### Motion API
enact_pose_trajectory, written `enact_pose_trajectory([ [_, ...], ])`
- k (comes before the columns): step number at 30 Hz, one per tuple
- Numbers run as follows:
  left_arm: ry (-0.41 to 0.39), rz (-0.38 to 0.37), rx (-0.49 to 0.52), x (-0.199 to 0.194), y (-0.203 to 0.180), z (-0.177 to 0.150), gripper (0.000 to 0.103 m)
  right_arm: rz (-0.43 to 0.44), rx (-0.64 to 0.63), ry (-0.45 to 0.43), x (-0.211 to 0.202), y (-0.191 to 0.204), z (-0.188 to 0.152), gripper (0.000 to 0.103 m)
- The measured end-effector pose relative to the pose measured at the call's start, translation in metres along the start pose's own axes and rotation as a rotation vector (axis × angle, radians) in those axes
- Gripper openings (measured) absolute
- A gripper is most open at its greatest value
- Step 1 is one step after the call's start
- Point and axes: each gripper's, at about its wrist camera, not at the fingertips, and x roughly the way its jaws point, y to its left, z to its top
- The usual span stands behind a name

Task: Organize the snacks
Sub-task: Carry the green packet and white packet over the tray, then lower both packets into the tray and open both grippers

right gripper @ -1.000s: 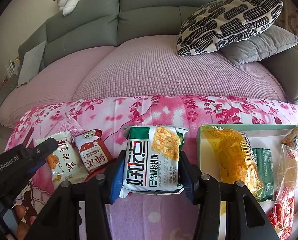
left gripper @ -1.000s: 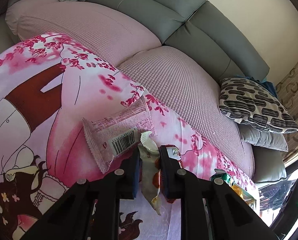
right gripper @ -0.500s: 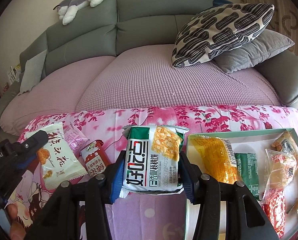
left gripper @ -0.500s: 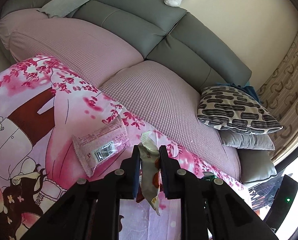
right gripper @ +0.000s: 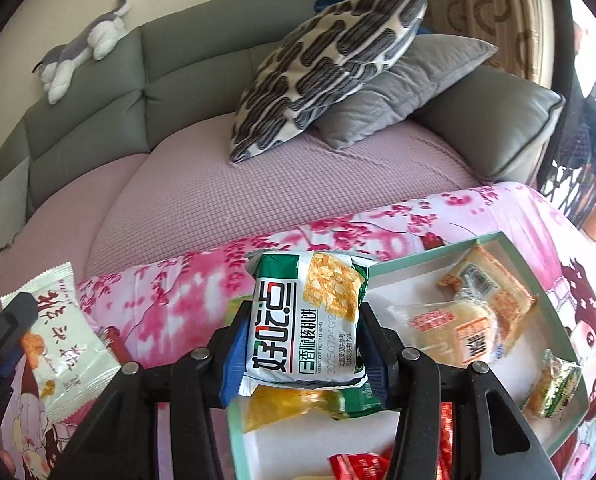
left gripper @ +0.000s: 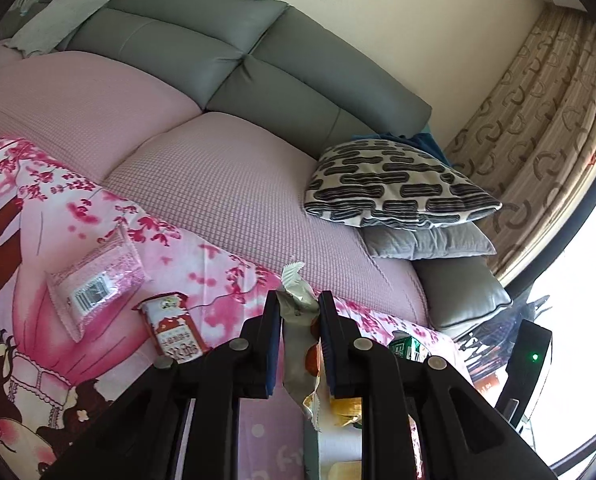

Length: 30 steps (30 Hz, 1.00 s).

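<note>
My left gripper (left gripper: 298, 308) is shut on a white snack packet (left gripper: 298, 344), held edge-on above the pink floral cloth; the same packet shows in the right wrist view (right gripper: 62, 344). My right gripper (right gripper: 301, 320) is shut on a green-and-white walnut cookie packet (right gripper: 309, 320), held over the left end of a mint-green tray (right gripper: 537, 272) that holds several snack packets. A red packet (left gripper: 174, 332) and a pink packet (left gripper: 98, 284) lie on the cloth to the left.
A grey sofa with a pink cover (left gripper: 226, 184) runs behind the cloth. A patterned cushion (right gripper: 329, 60) rests on a grey cushion (right gripper: 401, 84). A plush cat (right gripper: 82, 48) lies on the sofa back. A curtain (left gripper: 537, 120) hangs at the right.
Both grippers moved right with their packets. The right one went from beside the tray to over its left end. The left one lifted away from the pink packet.
</note>
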Motion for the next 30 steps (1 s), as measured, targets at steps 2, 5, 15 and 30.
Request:
enact_pose_trajectory([
  [2,0.02,-0.037,0.022,0.004,-0.012,-0.003,0.019,-0.04,0.039,-0.01,-0.002,-0.018,0.003,0.053],
  [5,0.052,-0.09,0.057,0.012,-0.03,-0.009,0.019,-0.105,0.092,-0.031,-0.01,-0.043,0.007,0.053],
  [15,0.191,-0.253,0.155,0.047,-0.086,-0.041,0.019,-0.305,0.275,-0.062,-0.032,-0.122,0.007,0.053],
  [30,0.361,-0.201,0.132,0.099,-0.088,-0.071,0.019,-0.34,0.325,0.07,0.001,-0.144,-0.006,0.053],
])
